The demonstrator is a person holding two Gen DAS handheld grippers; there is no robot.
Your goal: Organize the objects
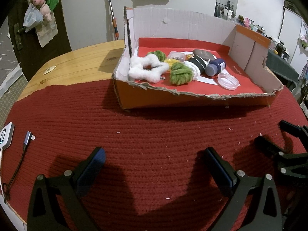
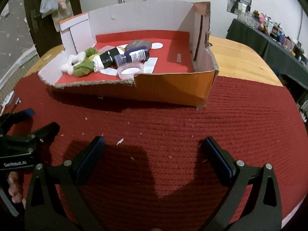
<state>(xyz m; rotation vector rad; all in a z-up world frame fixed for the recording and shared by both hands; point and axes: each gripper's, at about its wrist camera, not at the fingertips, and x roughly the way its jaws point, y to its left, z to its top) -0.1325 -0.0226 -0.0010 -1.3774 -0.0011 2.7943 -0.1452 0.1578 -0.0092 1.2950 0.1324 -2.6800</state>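
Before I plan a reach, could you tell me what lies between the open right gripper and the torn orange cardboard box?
Only bare red knitted mat with small white flecks lies between the right gripper and the box, shown in the right wrist view.

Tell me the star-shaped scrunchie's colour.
White; the star-shaped scrunchie shows best in the left wrist view, inside the cardboard box.

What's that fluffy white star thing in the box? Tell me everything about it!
The white star scrunchie looks like soft, fuzzy fabric shaped into a star with rounded points and a hole in the middle. It lies flat in the near left corner of the cardboard box, on the red lining. A green fuzzy scrunchie presses against its right side, and another green one sits just behind it.
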